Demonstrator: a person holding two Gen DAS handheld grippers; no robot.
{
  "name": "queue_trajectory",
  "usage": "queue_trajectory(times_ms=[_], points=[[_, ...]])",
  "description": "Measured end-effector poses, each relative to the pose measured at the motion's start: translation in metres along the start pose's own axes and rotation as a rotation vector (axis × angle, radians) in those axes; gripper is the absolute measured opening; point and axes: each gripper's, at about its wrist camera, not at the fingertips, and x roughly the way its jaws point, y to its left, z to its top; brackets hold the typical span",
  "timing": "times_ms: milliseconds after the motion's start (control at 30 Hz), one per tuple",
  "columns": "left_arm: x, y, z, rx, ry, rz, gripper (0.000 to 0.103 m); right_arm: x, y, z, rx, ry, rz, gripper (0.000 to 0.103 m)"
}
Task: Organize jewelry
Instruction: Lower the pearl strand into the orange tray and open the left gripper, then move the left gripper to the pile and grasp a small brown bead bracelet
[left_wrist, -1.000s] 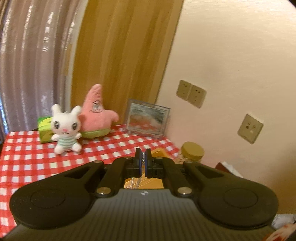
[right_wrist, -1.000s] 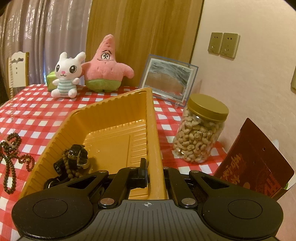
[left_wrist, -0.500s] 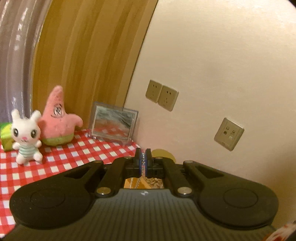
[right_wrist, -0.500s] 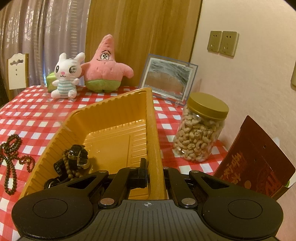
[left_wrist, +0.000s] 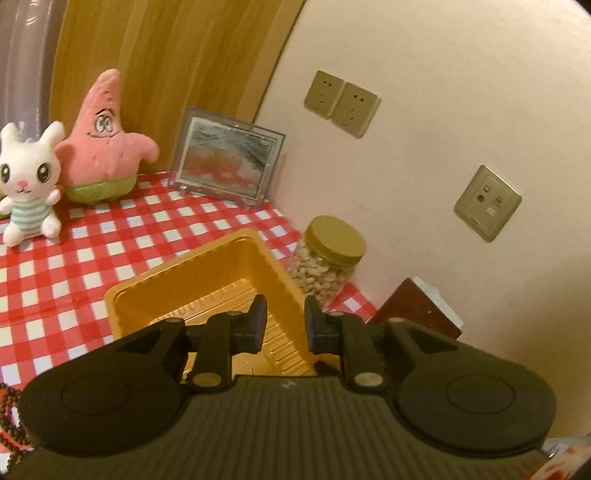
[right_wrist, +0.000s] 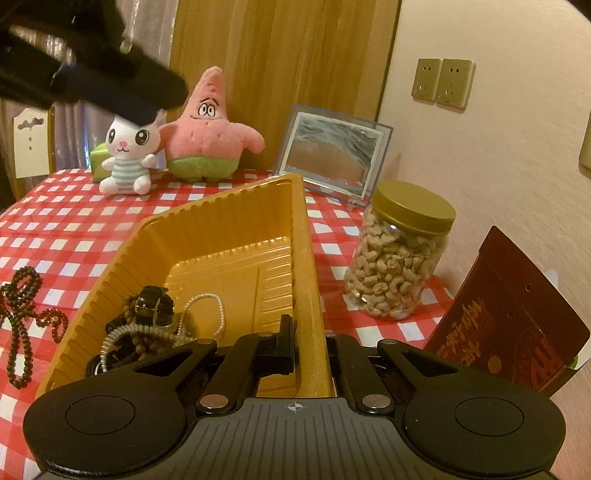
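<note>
Change: a pearl chain (right_wrist: 207, 308) has been dropped into the tray (right_wrist: 306, 258); the left gripper (left_wrist: 282, 325) fingers have just been opening, nothing between them.
Right gripper (right_wrist: 308, 343): fingers clamped on the tray's wall.
Bead strand (right_wrist: 22, 314): left on the counter (right_wrist: 66, 221), beside the tray.
Risk: the tray may be tipped if jolted.

A table under a red-and-white checked cloth (right_wrist: 229, 225) is carrying a gold plastic tray (right_wrist: 306, 258) near the middle. Left of the tray a dark bead necklace (right_wrist: 22, 306) is lying; right of it a gold-lidded jar of cashews (right_wrist: 399, 258) and a dark red pouch (right_wrist: 506, 317) are standing. Far back, a white bunny plush (right_wrist: 127, 155), a pink starfish plush (right_wrist: 208, 129) and a clear picture frame (right_wrist: 332, 155) are sitting
</note>
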Motion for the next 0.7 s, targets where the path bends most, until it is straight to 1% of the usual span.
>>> queue_trajectory(times_ms=[100,267,400,600,700], points=[[-0.011,0.012,-0.001,-0.03,-0.016,0.032,0.019,0.0,-0.001,0.0,0.001,0.003,-0.002,0.003],[-0.037,0.037,-0.009,-0.06,-0.037,0.14,0.022,0.001,-0.002,-0.001,0.002,0.006,-0.004,0.003],[-0.059,0.059,-0.021,-0.076,-0.039,0.258,0.026,0.001,-0.002,-0.001,-0.001,0.007,-0.003,0.003],[-0.096,0.102,-0.044,-0.168,-0.042,0.412,0.026,0.002,-0.002,-0.001,-0.006,0.009,-0.002,0.003],[-0.111,0.117,-0.054,-0.203,-0.035,0.473,0.026,0.003,-0.002,-0.002,-0.006,0.012,-0.003,0.003]])
